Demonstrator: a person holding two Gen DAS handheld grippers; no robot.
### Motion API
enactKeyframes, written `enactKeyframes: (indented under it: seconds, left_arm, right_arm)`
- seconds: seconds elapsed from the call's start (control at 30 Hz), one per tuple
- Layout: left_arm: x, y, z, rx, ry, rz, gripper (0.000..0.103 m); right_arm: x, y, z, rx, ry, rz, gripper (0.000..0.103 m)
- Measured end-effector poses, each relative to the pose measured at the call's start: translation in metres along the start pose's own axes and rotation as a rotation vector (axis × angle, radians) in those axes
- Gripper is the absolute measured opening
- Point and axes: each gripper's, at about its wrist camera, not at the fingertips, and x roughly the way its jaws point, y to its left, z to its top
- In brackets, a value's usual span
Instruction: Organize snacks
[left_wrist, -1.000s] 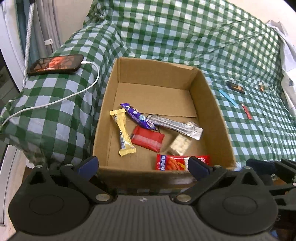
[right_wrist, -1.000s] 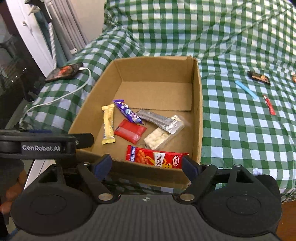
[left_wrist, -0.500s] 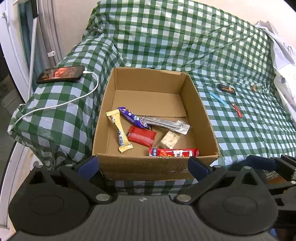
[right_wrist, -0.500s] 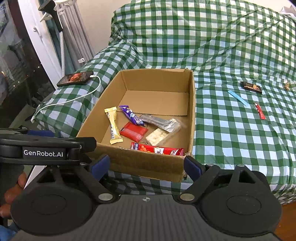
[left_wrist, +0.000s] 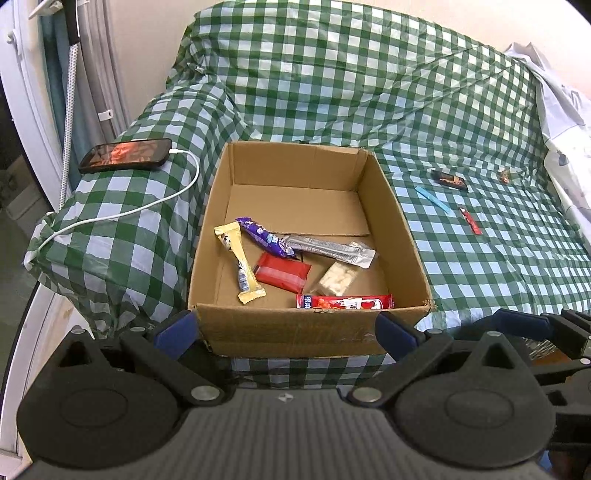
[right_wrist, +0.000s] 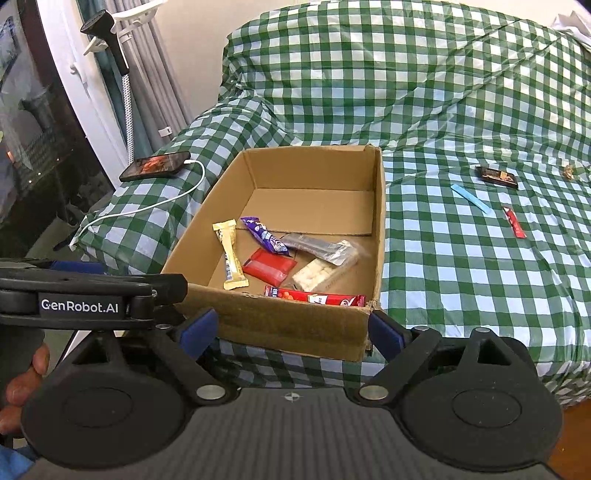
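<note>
Your right tool (right_wrist: 291, 328) has its jaws spread wide with nothing between the pads; only the near wall of the cardboard box (right_wrist: 295, 325) shows in the gap. Your left tool (left_wrist: 284, 328) is just as wide apart and also empty, sitting squarely before that same wall. Inside the box lie six packets, among them a yellow bar (left_wrist: 240, 266), a red packet (left_wrist: 282, 271) and a long red wrapper (left_wrist: 343, 301) along the near wall. What is left to gather lies out on the green-checked bed cover (right_wrist: 461, 277), beyond the box's right wall: a blue strip (right_wrist: 471, 198), a small red stick (right_wrist: 514, 221) and a dark wrapper (right_wrist: 496, 177), well apart from both tools. They lie ahead and to your right, so the right hand looks the nearer one. The blue strip and red stick run slanting away from you, so I judge the jaws should close across them, not along. The right view shows the red stick and dark wrapper more clearly; the left view looks straight down into the box and shows its contents more evenly
</note>
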Motion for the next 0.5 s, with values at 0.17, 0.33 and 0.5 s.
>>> enactKeyframes:
  seconds: [0.17, 0.33, 0.5]
  left_arm:
    - [0.003, 0.001, 0.001, 0.002, 0.011, 0.001, 0.103]
    - [0.009, 0.000, 0.002, 0.004, 0.029, 0.001, 0.103]
    - [0.015, -0.001, 0.002, 0.005, 0.049, 0.002, 0.103]
  right_arm:
    - [0.003, -0.001, 0.000, 0.005, 0.009, -0.001, 0.090]
    - [0.007, -0.004, 0.000, 0.013, 0.025, 0.004, 0.090]
    - [0.012, -0.007, 0.000, 0.022, 0.039, 0.004, 0.090]
